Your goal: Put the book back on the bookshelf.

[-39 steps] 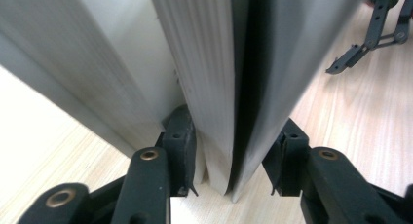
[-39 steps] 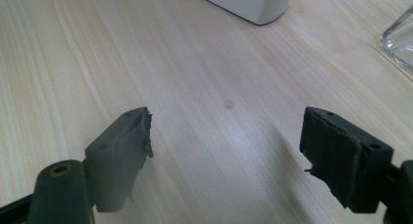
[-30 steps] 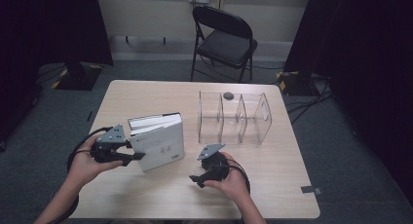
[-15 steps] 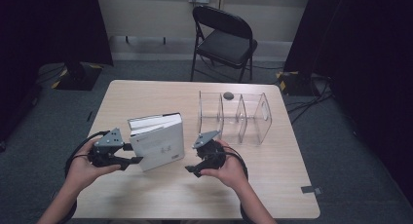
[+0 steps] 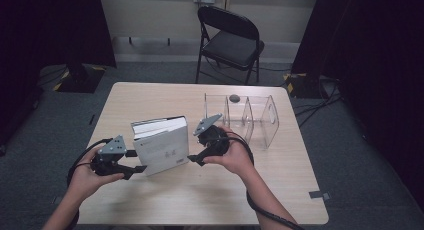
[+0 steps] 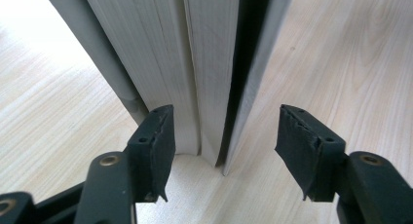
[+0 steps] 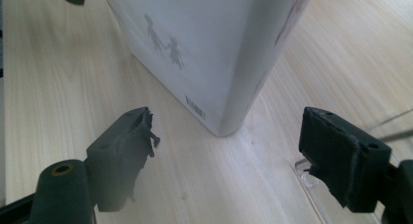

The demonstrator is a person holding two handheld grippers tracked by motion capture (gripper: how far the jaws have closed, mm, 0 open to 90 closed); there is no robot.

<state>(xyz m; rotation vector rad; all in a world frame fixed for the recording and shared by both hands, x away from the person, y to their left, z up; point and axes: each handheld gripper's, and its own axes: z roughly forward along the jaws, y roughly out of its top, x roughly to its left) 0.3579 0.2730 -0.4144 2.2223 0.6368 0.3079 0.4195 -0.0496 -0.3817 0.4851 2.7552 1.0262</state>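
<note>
- The book [image 5: 161, 144] stands on edge on the counter [image 5: 200, 200], left of the clear divider rack [image 5: 250, 119] and apart from it.
- Your left tool [image 5: 135, 161] sits at the book's page-edge end; its jaws have just been opening, and they now stand part-way apart around the lower corner with the right pad clear of the cover. Nothing is gripped.
- Your right tool [image 5: 192, 161] hangs wide open beside the spine corner, holding nothing.
- The step looks like a hand-over of the book. Bring the right tool squarely over the spine before closing, so both pads land on the covers, and keep the left tool close until the grip is firm, since a book on edge could tip.
- The left gripper view shows the pages [image 6: 214, 63] splitting into loose blocks, a detail the high view misses.
- The right gripper view shows the printed figures [image 7: 165, 39] on the cover and a rack edge [image 7: 311, 168] nearby.
</note>
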